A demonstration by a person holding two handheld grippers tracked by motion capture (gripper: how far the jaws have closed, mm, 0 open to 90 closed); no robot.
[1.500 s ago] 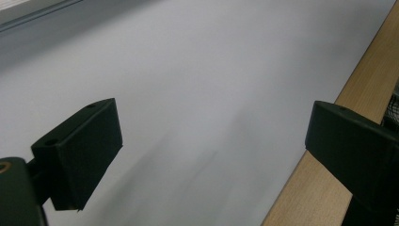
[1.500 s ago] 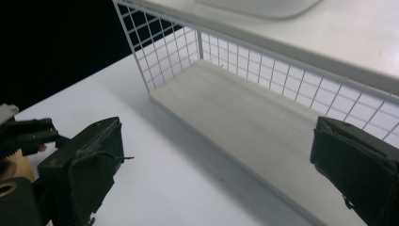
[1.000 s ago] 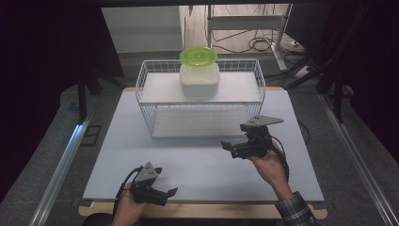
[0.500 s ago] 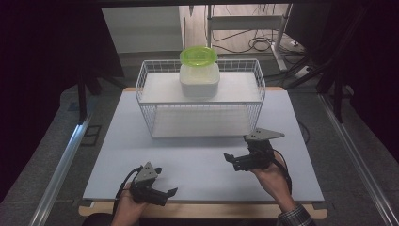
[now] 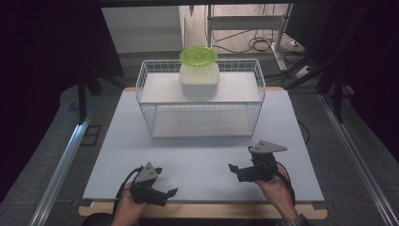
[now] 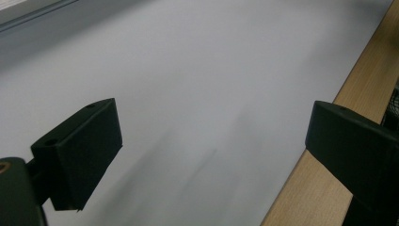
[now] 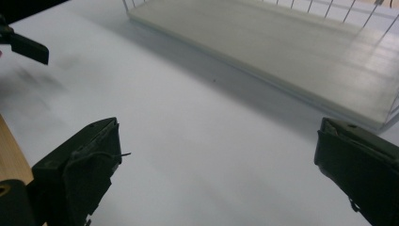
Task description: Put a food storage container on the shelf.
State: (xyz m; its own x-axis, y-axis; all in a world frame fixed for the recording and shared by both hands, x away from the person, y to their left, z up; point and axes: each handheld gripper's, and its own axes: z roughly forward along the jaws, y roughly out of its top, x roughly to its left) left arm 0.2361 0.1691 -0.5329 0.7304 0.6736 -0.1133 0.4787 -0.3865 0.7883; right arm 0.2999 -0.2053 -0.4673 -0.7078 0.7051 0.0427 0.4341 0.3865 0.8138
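I had both claws released and empty: the left gripper low at the table's near edge, the right gripper nearby. The lidded container sat on the wire rack, well apart. I judged a level, wide-jawed approach best.

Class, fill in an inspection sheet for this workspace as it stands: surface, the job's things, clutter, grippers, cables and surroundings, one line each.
Surface: pale grey table top with a wooden front edge; bare between the grippers.
Job's things: white wire rack at the far side of the table; a white tub stands on its upper shelf, with a green bowl on top; lower shelf bare.
Clutter: nothing seen.
Grippers: left gripper at the front edge, jaws open, holding nothing; right gripper near the front right, jaws open, holding nothing.
Cables: a black cable loops by the left gripper; loose cables lie on the floor behind the table.
Surroundings: metal frame behind the rack; dark curtains at both sides.
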